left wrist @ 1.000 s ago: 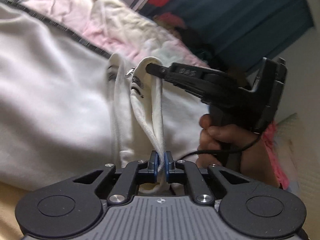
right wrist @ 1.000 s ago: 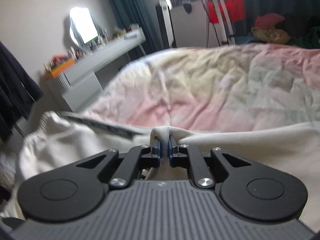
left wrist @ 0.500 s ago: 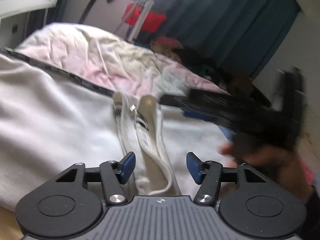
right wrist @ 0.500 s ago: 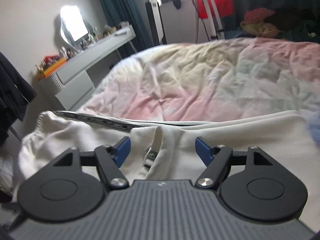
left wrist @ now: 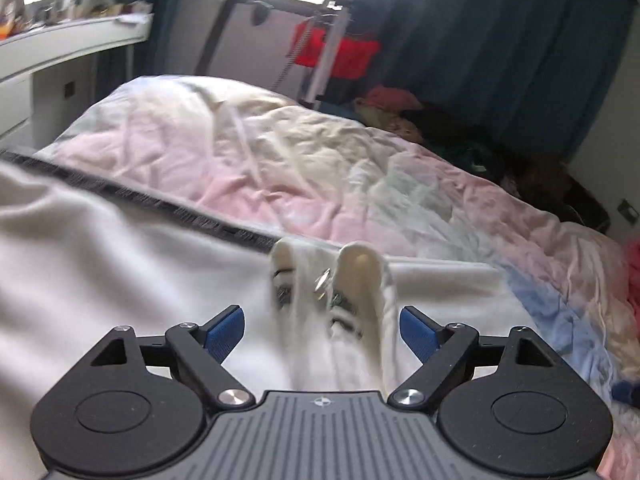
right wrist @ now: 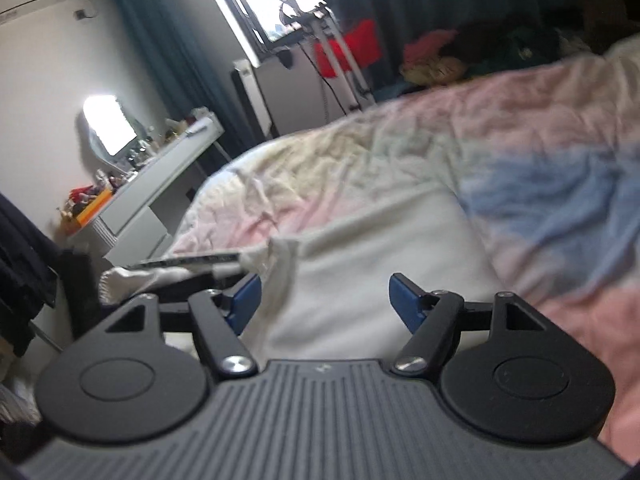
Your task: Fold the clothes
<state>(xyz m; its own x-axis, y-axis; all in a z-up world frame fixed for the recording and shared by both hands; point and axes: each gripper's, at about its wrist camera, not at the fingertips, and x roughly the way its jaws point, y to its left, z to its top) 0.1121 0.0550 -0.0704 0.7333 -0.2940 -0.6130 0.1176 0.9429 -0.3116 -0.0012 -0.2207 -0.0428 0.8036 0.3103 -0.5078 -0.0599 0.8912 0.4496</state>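
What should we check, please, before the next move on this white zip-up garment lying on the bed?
1. Left gripper released: ok, jaws wide apart, nothing clamped.
2. Right gripper released: ok, jaws wide apart over the cloth.
3. White garment resting on the bedspread: ok.
4. Collar settled flat: not ok, two folds stand up with the zip pull between them.
5. Black trim stripe lying straight: ok where it shows.
6. Fold edges aligned: cannot tell, both views are blurred and most of the garment is outside them.
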